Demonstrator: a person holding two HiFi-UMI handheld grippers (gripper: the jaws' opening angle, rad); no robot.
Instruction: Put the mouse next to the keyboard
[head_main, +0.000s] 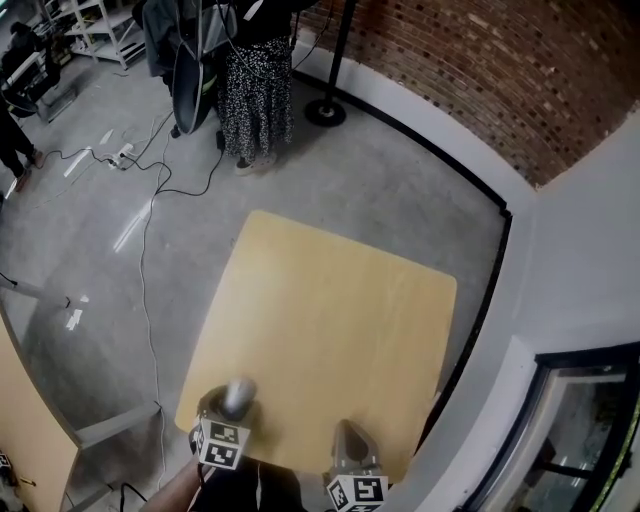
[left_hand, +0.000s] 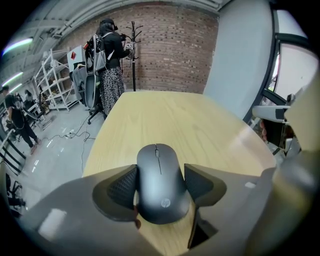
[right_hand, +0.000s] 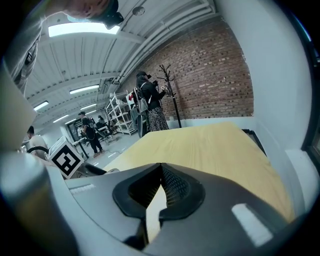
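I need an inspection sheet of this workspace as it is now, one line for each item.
Surface: tan table, bare apart from the mouse.
Job's things: grey mouse at the table's near left corner; no keyboard seen.
Clutter: nothing seen.
Grippers: left gripper, jaws closed on the mouse's sides; right gripper, jaws together, empty.
Cables: black cables on the floor left of the table; none on it.
Surroundings: brick wall, person standing beyond the table, window at the right.

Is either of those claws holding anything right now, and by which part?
The left gripper holds the mouse by its two long sides; the right gripper is empty.
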